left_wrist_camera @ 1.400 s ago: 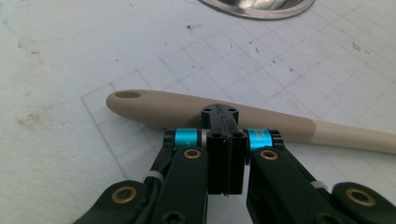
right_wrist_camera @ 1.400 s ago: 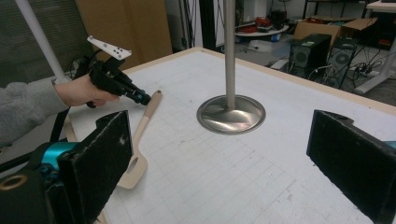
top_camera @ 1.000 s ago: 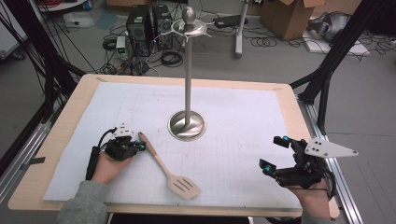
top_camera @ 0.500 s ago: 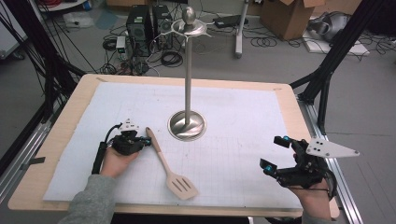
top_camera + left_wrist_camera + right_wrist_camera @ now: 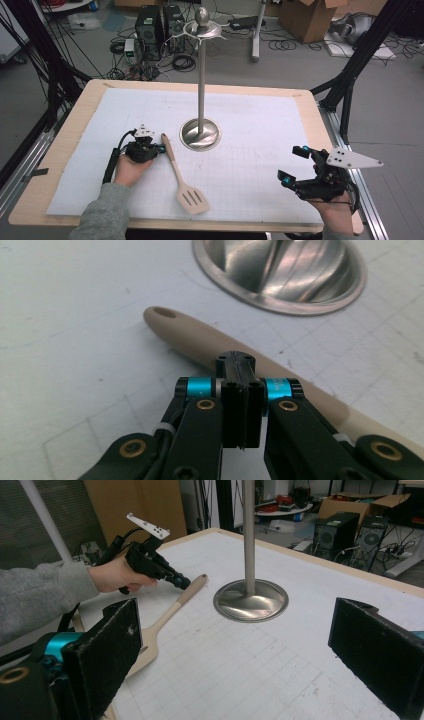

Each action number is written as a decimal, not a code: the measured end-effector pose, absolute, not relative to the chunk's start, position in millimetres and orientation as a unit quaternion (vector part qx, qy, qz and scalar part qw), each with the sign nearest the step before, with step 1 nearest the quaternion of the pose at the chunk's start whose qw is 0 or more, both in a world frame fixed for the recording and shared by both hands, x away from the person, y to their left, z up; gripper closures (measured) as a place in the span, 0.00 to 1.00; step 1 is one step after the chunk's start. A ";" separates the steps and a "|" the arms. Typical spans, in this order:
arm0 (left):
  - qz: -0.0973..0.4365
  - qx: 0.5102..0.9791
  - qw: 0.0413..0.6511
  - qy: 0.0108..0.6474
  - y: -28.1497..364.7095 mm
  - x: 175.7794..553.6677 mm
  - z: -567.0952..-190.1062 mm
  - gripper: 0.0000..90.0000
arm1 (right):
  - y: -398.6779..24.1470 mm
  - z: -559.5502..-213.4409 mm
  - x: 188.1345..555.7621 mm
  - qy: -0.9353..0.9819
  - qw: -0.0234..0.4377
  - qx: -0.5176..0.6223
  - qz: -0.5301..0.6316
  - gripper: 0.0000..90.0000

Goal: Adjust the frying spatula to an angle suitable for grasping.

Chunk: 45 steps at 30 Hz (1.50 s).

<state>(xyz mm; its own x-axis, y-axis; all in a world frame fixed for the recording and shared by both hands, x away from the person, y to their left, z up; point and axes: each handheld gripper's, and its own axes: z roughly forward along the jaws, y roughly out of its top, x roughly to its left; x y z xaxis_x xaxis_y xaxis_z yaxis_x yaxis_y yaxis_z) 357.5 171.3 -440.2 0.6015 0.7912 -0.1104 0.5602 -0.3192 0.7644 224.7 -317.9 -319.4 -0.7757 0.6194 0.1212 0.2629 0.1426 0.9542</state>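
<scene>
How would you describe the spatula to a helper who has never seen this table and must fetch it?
Find the metal stand rising from the white mat. Just left of its round base lies the spatula, flat on the mat. It is beige, with a slotted blade towards the person and a hole in its handle end.

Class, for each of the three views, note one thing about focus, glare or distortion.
High view: even light, soft overall, the stand base shining. Left gripper view: the spatula handle sharp near the shut left gripper, the stand base reflecting streaks. Right gripper view: the right gripper jaws loom large and blurred, the table edge bends.
</scene>
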 end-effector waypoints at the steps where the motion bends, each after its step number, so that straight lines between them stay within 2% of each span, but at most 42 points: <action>1: 0.142 0.800 0.406 0.419 170.3 356.2 -439.1 1.00 | -317.7 -319.0 224.5 0.740 0.152 0.298 0.584 0.07; 10: 0.144 0.792 0.455 0.380 149.2 332.3 -422.3 1.00 | -328.4 -314.3 217.5 0.725 0.166 0.304 0.595 0.07; 29: 0.117 0.831 0.435 0.325 117.0 314.0 -428.5 1.00 | -331.6 -312.4 214.9 0.713 0.166 0.292 0.615 0.07; 45: 0.106 0.848 0.413 0.313 105.0 301.8 -443.1 1.00 | -338.9 -311.6 212.8 0.705 0.172 0.294 0.622 0.07</action>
